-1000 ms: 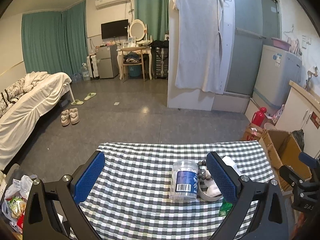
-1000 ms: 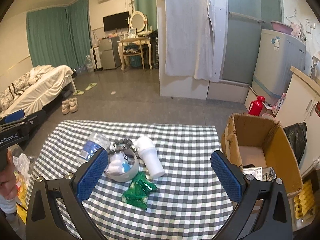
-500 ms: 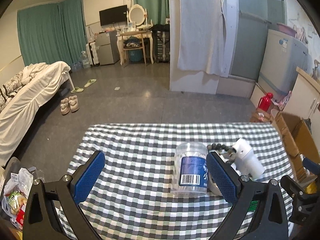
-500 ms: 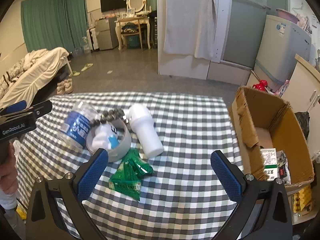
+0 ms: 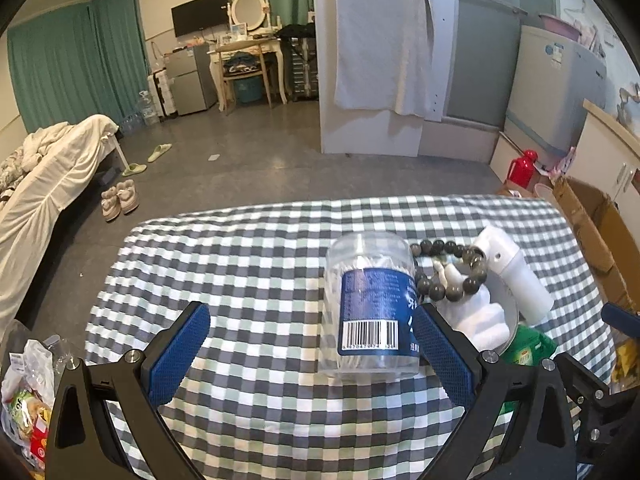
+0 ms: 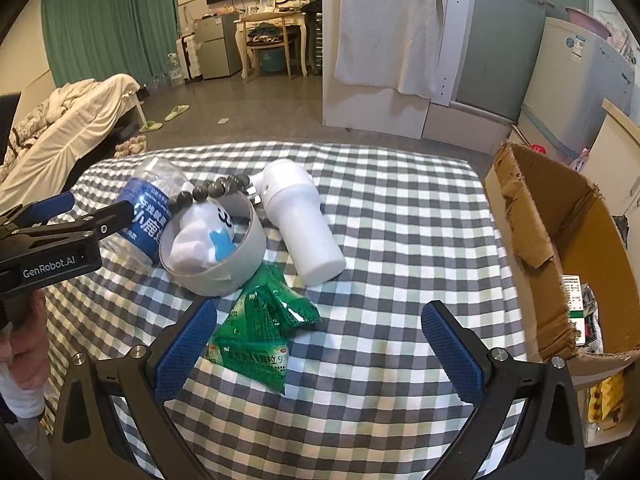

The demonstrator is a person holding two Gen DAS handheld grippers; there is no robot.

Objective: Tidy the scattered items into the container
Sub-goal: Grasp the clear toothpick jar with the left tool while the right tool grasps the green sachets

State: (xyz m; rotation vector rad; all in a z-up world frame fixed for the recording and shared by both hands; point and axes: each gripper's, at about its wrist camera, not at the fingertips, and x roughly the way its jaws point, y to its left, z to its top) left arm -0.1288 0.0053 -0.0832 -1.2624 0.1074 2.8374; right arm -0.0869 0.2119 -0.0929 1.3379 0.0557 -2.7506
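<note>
A clear cotton-swab jar with a blue label (image 5: 370,304) (image 6: 150,208) lies on the checked tablecloth (image 5: 240,264). My left gripper (image 5: 310,350) is open, its right pad beside the jar; it also shows in the right wrist view (image 6: 94,210). Next to the jar are a dark bead bracelet (image 5: 448,276) (image 6: 212,192), a grey tape roll holding a white sock (image 6: 214,248), a white bottle (image 6: 300,222) (image 5: 514,276) and green sachets (image 6: 262,330). My right gripper (image 6: 320,342) is open and empty above the sachets. The cardboard box (image 6: 560,240) stands at the table's right.
A bed (image 5: 44,184) is on the left, shoes (image 5: 120,200) on the floor. A washing machine (image 5: 560,92) and cabinet stand at the right, with a red flask (image 5: 522,168) on the floor. A bag of snacks (image 5: 24,400) is at the lower left.
Both grippers moved forward and down over the table. The jar now sits close to my left gripper's right pad. The sachets now sit just ahead of my right gripper's left pad.
</note>
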